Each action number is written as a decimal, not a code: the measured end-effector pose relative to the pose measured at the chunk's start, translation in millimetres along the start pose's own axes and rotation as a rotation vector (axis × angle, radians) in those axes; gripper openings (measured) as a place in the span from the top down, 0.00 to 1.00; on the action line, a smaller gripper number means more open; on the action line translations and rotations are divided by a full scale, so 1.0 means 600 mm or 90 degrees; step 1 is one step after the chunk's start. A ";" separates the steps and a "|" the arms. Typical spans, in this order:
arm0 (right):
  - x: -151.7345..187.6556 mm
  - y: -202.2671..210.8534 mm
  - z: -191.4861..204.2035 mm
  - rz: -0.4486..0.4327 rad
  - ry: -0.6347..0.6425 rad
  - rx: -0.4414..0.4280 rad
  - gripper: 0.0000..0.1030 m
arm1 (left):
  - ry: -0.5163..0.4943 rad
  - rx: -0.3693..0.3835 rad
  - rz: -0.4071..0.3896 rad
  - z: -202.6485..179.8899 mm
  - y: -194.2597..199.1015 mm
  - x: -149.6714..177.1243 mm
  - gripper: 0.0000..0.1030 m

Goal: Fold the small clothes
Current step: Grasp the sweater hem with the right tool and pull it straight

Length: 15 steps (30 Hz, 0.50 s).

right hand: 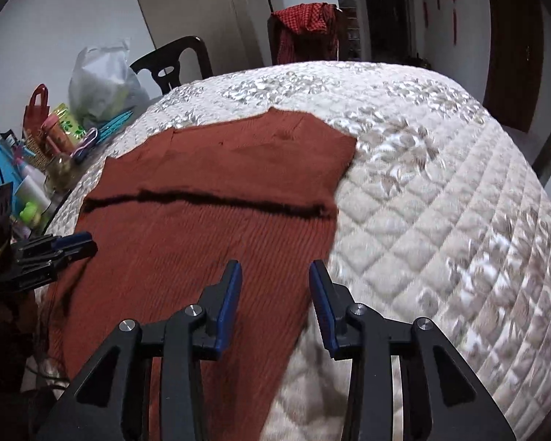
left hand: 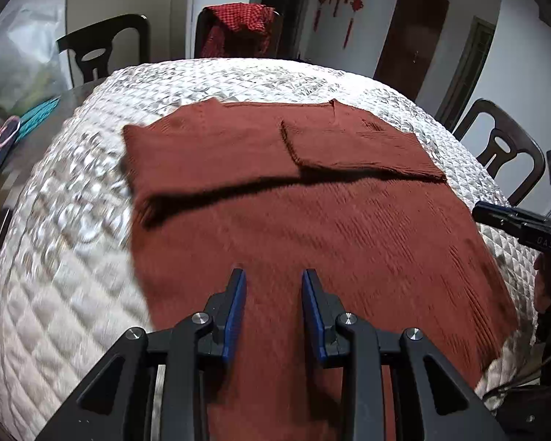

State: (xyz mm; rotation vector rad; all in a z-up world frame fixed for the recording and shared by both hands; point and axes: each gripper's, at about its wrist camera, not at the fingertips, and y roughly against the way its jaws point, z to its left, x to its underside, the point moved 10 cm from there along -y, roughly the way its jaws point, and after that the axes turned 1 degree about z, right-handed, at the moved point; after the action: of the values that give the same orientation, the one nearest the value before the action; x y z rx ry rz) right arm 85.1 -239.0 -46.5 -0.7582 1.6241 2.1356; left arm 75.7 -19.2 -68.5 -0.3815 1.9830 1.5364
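both grippers' fingers apart, empty | left gripper (left hand: 273,275) | right gripper (right hand: 275,266) | rust sweater (left hand: 312,220) | no legible writing

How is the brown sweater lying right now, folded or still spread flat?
Partly folded. The brown sweater has its far part doubled over, a shadowed fold edge running across it; the near body lies flat on the quilted cover.

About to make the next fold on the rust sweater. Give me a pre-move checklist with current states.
1. Left claw empty, open: ok.
2. Right claw empty, open: ok.
3. Rust sweater flat on the quilted cover: ok.
4. Sleeve folded across the chest: ok.
5. Near hem visible: cannot tell, hidden under the claws.
6. Clutter off the sweater: ok.
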 end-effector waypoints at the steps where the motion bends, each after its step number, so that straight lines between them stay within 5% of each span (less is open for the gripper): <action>1: 0.005 0.001 0.000 0.002 -0.001 0.000 0.62 | 0.001 -0.003 -0.002 0.003 0.007 0.006 0.67; 10: 0.036 0.010 0.002 0.012 -0.016 -0.008 0.62 | 0.028 -0.066 -0.008 0.060 0.064 0.058 0.66; 15: 0.048 0.020 0.009 0.012 -0.013 -0.016 0.62 | 0.063 -0.053 -0.018 0.063 0.083 0.073 0.65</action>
State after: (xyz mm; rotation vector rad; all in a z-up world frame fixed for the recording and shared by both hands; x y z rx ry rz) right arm 54.6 -238.6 -53.7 -0.7287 1.6036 2.1741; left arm 24.2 36.8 -62.1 -0.5275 1.9844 1.6134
